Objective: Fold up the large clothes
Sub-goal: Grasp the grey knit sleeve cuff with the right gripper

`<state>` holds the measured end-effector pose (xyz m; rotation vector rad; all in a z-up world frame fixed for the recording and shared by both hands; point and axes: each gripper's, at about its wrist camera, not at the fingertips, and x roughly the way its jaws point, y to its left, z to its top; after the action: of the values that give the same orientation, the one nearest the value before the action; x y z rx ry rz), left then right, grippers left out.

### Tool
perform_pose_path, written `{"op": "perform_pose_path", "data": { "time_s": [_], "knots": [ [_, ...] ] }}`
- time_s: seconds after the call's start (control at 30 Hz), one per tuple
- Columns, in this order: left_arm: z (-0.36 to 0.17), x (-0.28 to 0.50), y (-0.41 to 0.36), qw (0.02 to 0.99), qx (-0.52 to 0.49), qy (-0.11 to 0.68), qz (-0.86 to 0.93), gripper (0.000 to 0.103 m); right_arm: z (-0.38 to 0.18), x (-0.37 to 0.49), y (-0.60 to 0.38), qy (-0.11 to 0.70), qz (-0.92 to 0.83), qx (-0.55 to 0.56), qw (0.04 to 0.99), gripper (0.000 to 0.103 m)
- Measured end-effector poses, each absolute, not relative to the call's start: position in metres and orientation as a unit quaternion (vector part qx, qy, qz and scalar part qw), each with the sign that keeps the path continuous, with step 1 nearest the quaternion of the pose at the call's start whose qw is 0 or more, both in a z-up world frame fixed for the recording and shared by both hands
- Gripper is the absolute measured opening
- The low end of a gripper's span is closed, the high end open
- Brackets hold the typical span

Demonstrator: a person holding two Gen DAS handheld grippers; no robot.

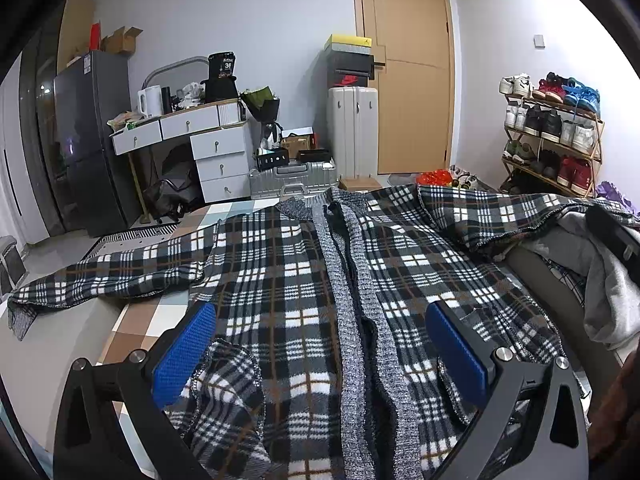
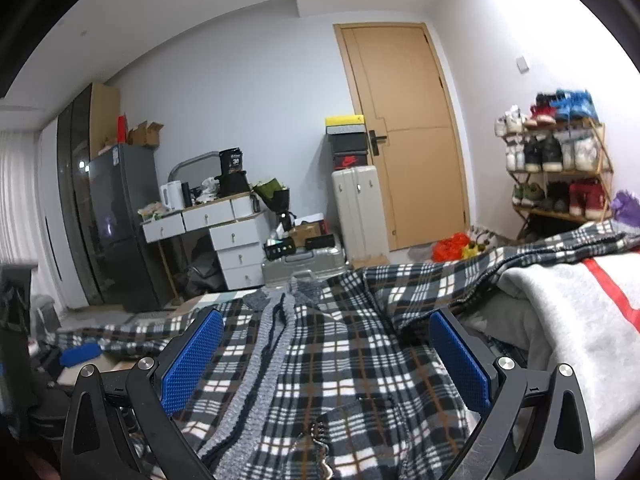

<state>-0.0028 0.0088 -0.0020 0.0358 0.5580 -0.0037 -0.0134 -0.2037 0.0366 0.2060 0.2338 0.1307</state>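
A large black, white and brown plaid cardigan (image 1: 280, 280) with grey knit front bands lies spread front-up on the bed; it also fills the right wrist view (image 2: 340, 360). Its left sleeve (image 1: 100, 276) stretches out to the left and its right sleeve (image 1: 500, 208) runs off to the right over a pile of clothes. My left gripper (image 1: 320, 320) is open and empty, just above the cardigan's lower hem, blue pads wide apart. My right gripper (image 2: 326, 328) is open and empty too, above the cardigan's lower right front.
A pile of grey clothes (image 2: 568, 320) lies to the right on the bed. Beyond the bed stand a white drawer desk (image 1: 208, 144), a dark fridge (image 1: 88, 140), suitcases (image 1: 352, 128), a wooden door (image 1: 408, 72) and a shoe rack (image 1: 556, 132).
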Motion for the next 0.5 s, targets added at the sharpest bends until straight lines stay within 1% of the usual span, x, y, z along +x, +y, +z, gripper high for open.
{"op": "perform_pose_path", "data": {
  "time_s": [0.17,0.27,0.3,0.37,0.4,0.5],
  "knots": [
    [0.002,-0.001,0.009,0.96,0.004,0.28,-0.015,0.102,0.045,0.004,-0.282,0.167,0.071,0.195,0.964,0.103],
    [-0.001,0.0,0.004,0.958,0.009,0.285,-0.027,0.102,0.041,0.023,-0.347,0.241,0.043,0.234,0.941,0.103],
    [-0.002,0.0,0.002,0.957,0.01,0.288,-0.031,0.102,0.037,0.031,-0.375,0.28,0.041,0.245,0.927,0.103],
    [-0.005,0.003,-0.003,0.954,0.014,0.297,-0.042,0.102,0.031,0.04,-0.41,0.323,0.039,0.265,0.908,0.103],
    [-0.006,0.004,-0.005,0.952,0.015,0.302,-0.047,0.102,0.028,0.042,-0.433,0.34,0.029,0.281,0.897,0.101],
    [-0.009,0.007,-0.01,0.949,0.015,0.311,-0.056,0.102,0.029,0.04,-0.484,0.323,0.066,0.367,0.87,0.098]
  ]
}}
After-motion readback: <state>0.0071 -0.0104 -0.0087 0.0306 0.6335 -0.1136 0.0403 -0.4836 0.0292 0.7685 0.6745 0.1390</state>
